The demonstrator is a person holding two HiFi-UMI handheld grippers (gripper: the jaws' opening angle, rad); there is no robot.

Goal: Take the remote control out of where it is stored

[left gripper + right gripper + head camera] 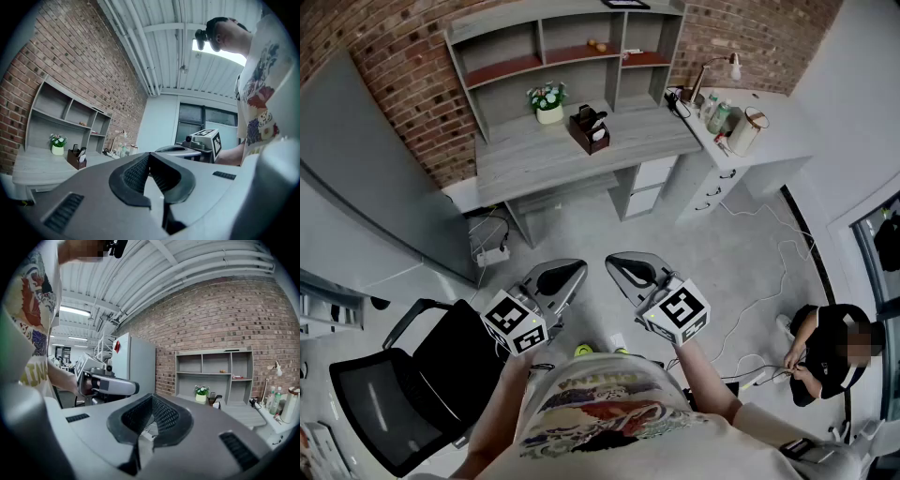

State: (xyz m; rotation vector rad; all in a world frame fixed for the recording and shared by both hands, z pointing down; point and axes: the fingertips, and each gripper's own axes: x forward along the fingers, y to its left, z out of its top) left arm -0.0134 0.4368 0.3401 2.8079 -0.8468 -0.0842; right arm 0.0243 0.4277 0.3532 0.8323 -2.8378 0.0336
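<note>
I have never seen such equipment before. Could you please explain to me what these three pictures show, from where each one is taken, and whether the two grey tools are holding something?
A person stands in a room and holds a hand tool in each hand: the left gripper and the right gripper, each with two jaws and a marker cube. The head view comes from a camera on the person's head, looking down. The other two views come from cameras riding on each gripper, looking along its jaws. Both grippers are shut and hold nothing. Ahead stands a grey desk with a flower pot and a brown holder, in which a remote control seems to stand.
</note>
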